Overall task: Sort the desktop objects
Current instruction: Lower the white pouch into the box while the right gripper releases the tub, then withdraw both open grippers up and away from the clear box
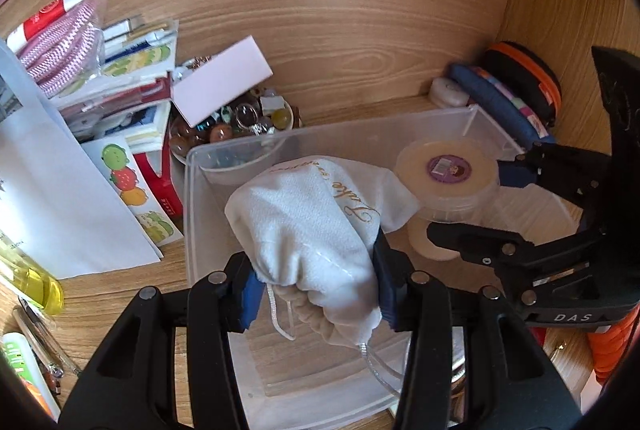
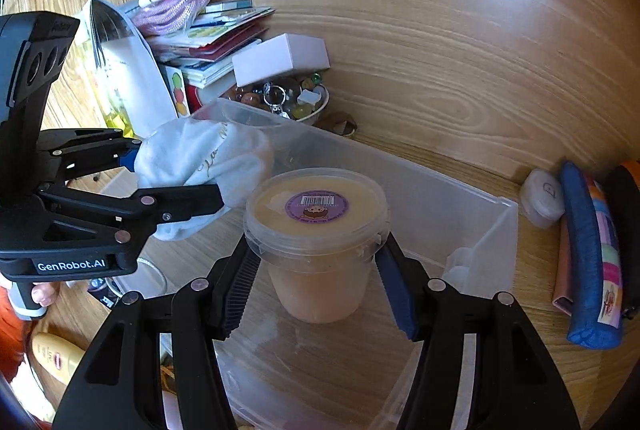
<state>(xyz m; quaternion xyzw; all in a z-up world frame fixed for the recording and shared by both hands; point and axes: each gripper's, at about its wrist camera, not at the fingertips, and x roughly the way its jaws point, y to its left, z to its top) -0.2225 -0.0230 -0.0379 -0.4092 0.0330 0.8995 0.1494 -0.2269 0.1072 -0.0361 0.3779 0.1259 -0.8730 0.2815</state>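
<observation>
Over clear bin (image 1: 192, 190) on wooden desk, left claw (image 1: 316, 294) pinching white pouch (image 1: 312, 214), right claw (image 2: 316, 294) clamping lidded tub (image 2: 316, 230).

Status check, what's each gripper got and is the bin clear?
Left hand-held gripper shut on white pouch. Right hand-held gripper shut on lidded tub. Both over clear bin; nothing blocking.

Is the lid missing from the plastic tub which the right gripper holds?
No, the tub between the right gripper pads has its clear lid on, with a purple barcode sticker.
</observation>
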